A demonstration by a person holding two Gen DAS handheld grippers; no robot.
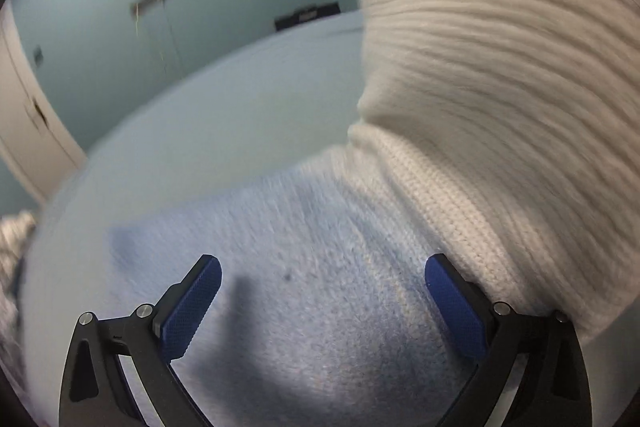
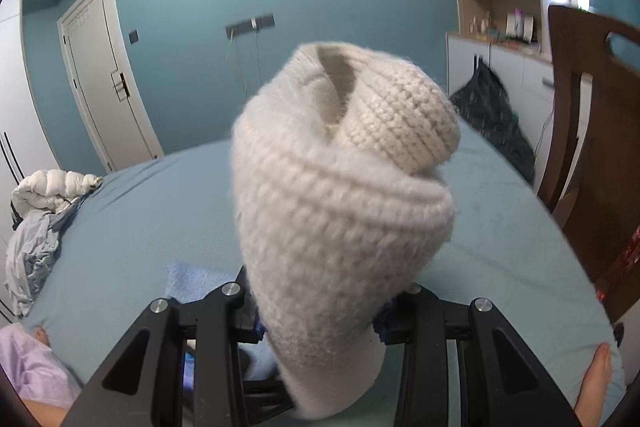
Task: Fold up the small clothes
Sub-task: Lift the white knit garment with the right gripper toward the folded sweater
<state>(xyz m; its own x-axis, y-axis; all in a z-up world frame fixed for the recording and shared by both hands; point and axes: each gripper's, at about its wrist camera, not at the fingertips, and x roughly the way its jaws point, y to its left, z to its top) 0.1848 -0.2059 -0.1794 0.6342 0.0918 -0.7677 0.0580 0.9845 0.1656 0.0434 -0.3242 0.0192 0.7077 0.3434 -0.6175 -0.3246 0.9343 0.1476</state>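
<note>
My right gripper [image 2: 320, 323] is shut on a cream knitted garment [image 2: 344, 187], bunched up and rising in front of the camera; the wool hides most of its blue pads. In the left wrist view the same cream knit [image 1: 500, 107] hangs down the right side and brushes the right finger. My left gripper [image 1: 323, 267] is open, its blue pads [image 1: 192, 303] wide apart just above a light blue fuzzy cloth [image 1: 320, 327] that lies flat on the bed. That blue cloth [image 2: 188, 279] peeks out to the left of the knit in the right wrist view.
The pale blue bed sheet [image 2: 140, 207] spreads around. A heap of clothes [image 2: 36, 239] and a white puffer jacket [image 2: 56, 187] lie at its left edge. A wooden chair [image 2: 592, 147] and a black bag [image 2: 492, 119] stand on the right. A person's foot [image 2: 596, 379] rests at bottom right.
</note>
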